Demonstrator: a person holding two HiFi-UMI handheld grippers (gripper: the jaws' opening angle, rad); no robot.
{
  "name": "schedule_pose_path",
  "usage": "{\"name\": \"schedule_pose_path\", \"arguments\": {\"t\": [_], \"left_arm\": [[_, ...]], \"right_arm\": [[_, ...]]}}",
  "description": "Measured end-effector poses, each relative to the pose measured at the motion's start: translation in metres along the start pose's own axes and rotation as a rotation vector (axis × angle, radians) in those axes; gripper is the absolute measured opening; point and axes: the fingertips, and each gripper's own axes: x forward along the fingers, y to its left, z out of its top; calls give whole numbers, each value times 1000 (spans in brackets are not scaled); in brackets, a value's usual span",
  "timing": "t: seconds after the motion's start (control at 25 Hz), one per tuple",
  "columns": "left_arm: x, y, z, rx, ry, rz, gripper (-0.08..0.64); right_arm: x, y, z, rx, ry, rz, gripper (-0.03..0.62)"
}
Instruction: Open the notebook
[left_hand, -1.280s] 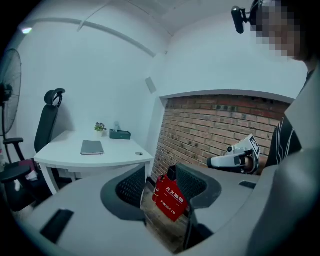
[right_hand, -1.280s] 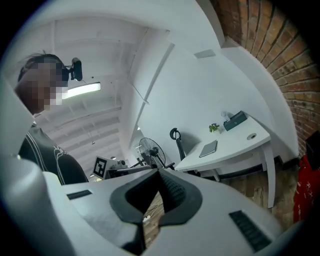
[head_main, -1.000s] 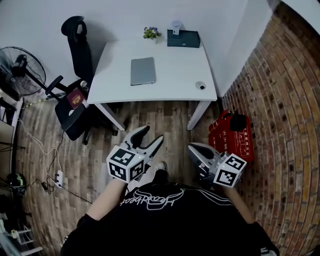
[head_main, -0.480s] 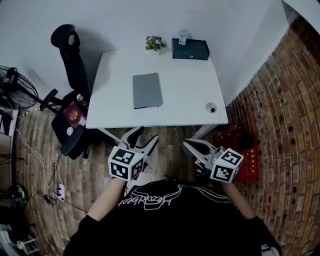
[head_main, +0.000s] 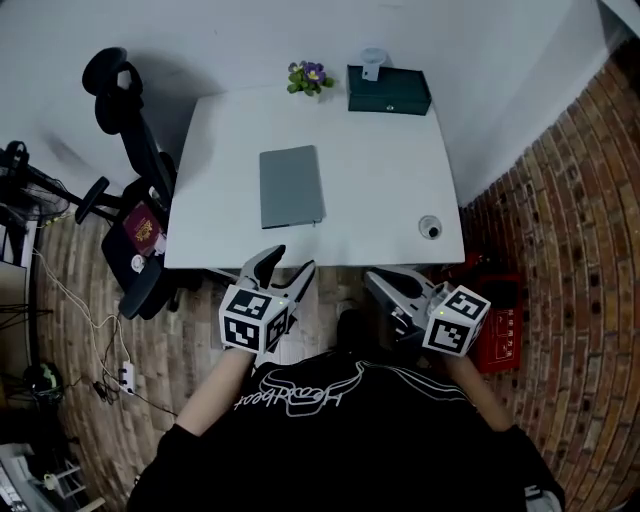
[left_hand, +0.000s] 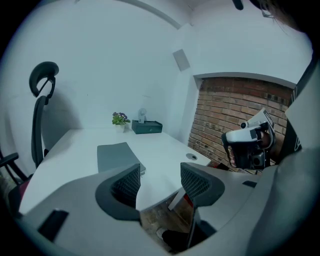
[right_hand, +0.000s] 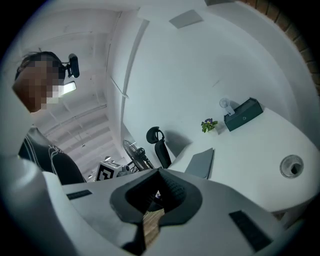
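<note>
Notebook (head_main: 291, 187) lies closed and flat, upper middle of frame, on the white desk (head_main: 390, 170). It's out of reach for now, both tongs low by the desk's near edge. Left gripper (head_main: 288, 262) jaws well apart, empty, aimed at the notebook, likely readied for the cover. Right gripper (head_main: 378, 283) jaws pressed together, empty. Plant (head_main: 308, 75) and dark box (head_main: 388, 90) along the far edge. Versus earlier: person stepped in, desk now just beyond the grippers
</note>
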Motion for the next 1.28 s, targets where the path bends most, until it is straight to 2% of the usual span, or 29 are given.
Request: {"name": "schedule_pose_path", "arguments": {"t": [0.32,0.64,0.92,1.28], "left_arm": [[54,22,33,39,26,49,256],[110,36,26,62,118,77,256],[137,55,-7,76,213,117,256],[161,66,-27,200,268,169,256]], "right_arm": [[24,-51,50,-5,23,41,2],[30,-102,79,-9,53,44,2],[45,-119,88,-37,103,74,2],[57,-131,66,-20,193,94,2]]}}
